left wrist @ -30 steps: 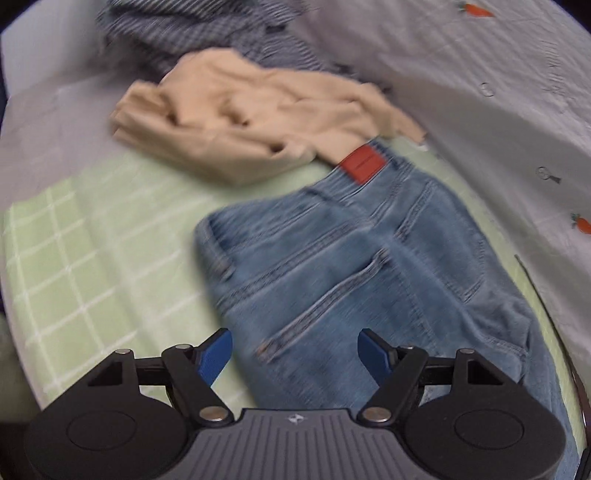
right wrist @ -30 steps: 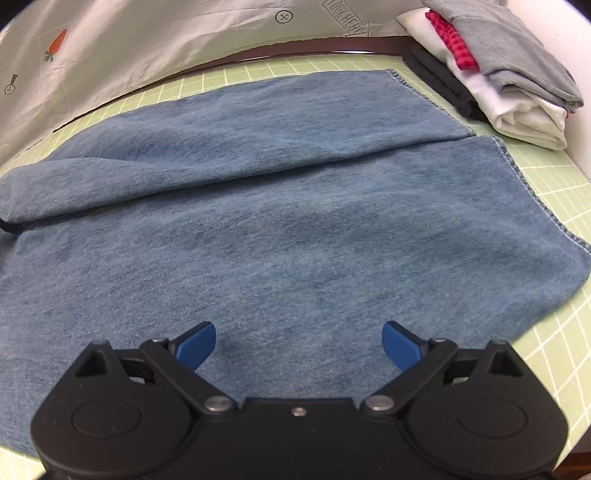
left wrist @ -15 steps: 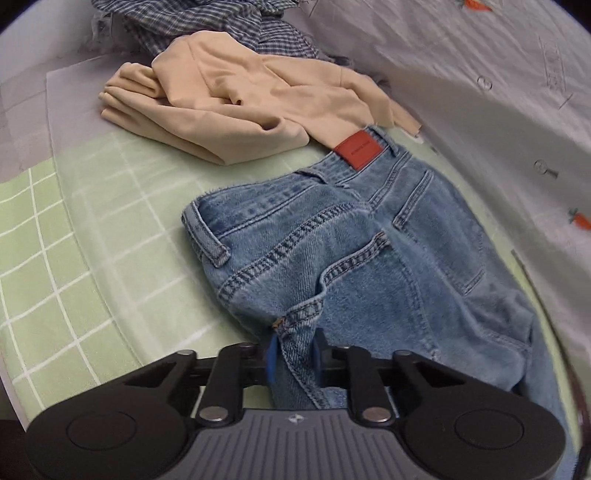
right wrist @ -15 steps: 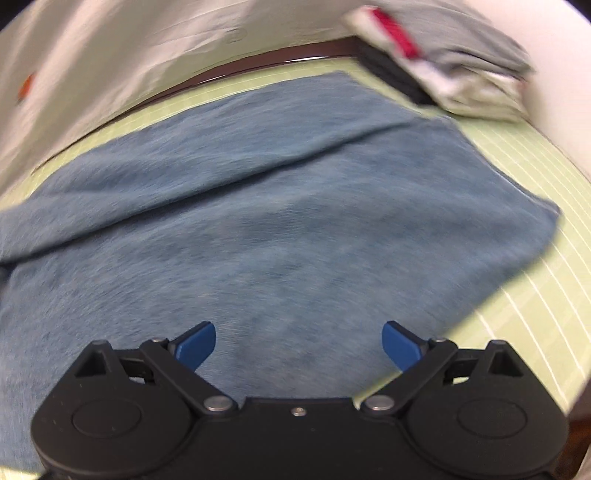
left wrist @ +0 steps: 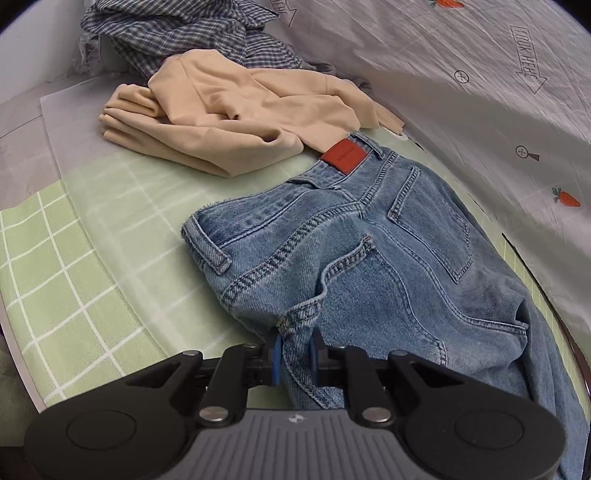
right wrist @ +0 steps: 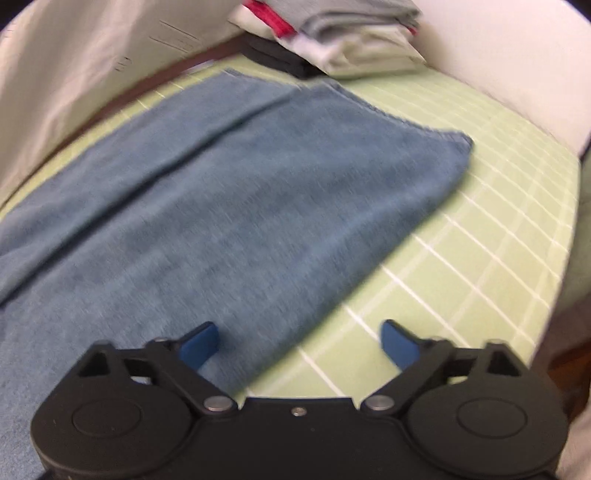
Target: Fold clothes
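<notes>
The left gripper [left wrist: 294, 350] has clamped down: a second ago its blue jaws stood spread over the pair of light blue denim jeans [left wrist: 369, 266], and now they are pinching a bunched ridge of stitched seam near the seat. So that end of the jeans is secured, and the fabric puckers up toward the grip.

On the other side, the right gripper [right wrist: 299, 345] has slid out along the legs toward the near edge of the jeans [right wrist: 221, 206]. Its jaws are closing right now, one pad over the denim and the other over bare cloth, with the leg edge running between them, but nothing pressed yet. The picture is blurred with motion, so I can't say how close the pads are to the fabric.

The jeans lie flat, back pockets up, on the pale green checked cloth [left wrist: 55, 258] that covers the surface, legs side by side and stretched out long. To my eye a two-handed pick-up is being set up, probably to bring one end over the other; the fold itself hasn't begun.

Further back on the left, a crumpled beige sweatshirt [left wrist: 236, 122] rests against the waistband by its red leather patch [left wrist: 345, 156], with a blue checked shirt [left wrist: 192, 33] heaped behind it. Beyond the leg cuffs sits a stack of folded clothes [right wrist: 332, 37], grey, red and white.
</notes>
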Demonstrator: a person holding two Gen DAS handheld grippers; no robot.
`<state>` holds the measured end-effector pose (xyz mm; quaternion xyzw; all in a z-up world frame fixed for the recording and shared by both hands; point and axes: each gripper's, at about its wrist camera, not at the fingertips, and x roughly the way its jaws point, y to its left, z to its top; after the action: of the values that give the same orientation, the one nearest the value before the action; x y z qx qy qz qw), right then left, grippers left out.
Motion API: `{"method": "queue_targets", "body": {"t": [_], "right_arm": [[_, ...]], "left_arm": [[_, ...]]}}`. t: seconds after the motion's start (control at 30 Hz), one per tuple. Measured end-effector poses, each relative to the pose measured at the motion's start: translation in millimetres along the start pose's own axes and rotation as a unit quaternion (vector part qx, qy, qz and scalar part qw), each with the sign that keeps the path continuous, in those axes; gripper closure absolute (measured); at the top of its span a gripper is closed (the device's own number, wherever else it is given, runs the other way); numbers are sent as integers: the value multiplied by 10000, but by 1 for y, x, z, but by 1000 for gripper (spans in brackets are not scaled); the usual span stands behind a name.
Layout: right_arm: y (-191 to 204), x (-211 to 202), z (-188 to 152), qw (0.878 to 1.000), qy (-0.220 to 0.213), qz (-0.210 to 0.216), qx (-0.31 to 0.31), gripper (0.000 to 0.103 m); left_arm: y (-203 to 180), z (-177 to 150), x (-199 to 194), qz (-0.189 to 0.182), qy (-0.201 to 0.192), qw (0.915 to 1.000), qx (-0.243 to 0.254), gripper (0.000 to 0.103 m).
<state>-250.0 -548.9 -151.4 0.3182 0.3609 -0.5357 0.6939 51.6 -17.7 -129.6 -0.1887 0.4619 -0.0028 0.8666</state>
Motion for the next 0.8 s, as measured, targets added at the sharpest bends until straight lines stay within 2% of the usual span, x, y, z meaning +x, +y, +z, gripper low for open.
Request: {"method": "queue_targets", "body": {"t": [0.03,0.07,0.1,0.13,0.2,0.33,0.43,0.47,0.5,0.53,0.57,0.6,0.67,0.8], "right_arm": [[2,-1,1,9998,-48,21,-168,43],[5,-2,2,9994,-96,42,-336,74],[7,-3,3,9986,-144,63,-503,97],[9,-4,4,9977,-184,91,-651,97],[6,-9,0,9980,-107,277,-557,98],[1,-25,-24,9969,227,603,-442,98],[1,-38,-41,9950,369,655,-656,94],[1,-39,-41,9947,388,613,-728,87],[1,-40,-40,9944,402,570,-788,68],[0,-40,-36,9953,368,515,-732,58],[-2,-41,-32,9961,331,466,-674,43],[-2,-43,-31,9967,277,483,-595,37],[-10,-40,-25,9975,279,525,-375,27],[-34,-26,-16,9937,494,766,650,24]], "left_arm": [[0,-1,-2,32,-74,10000,-16,88],[-1,-1,-5,96,-158,9998,6,88],[-2,-2,-7,189,-251,9995,62,89],[0,-1,-9,268,-314,9991,80,89],[5,2,-14,405,-393,9984,56,90],[25,10,-25,709,-549,9958,184,90],[39,10,-27,712,-444,9963,191,87],[42,9,-27,682,-406,9967,188,82],[44,8,-27,670,-381,9969,184,80],[44,7,-28,667,-367,9969,177,80],[44,6,-29,651,-365,9971,135,80],[44,4,-30,629,-373,9973,66,78],[44,0,-31,558,-331,9978,-146,76],[45,-11,-34,302,-237,9977,-563,68]]}}
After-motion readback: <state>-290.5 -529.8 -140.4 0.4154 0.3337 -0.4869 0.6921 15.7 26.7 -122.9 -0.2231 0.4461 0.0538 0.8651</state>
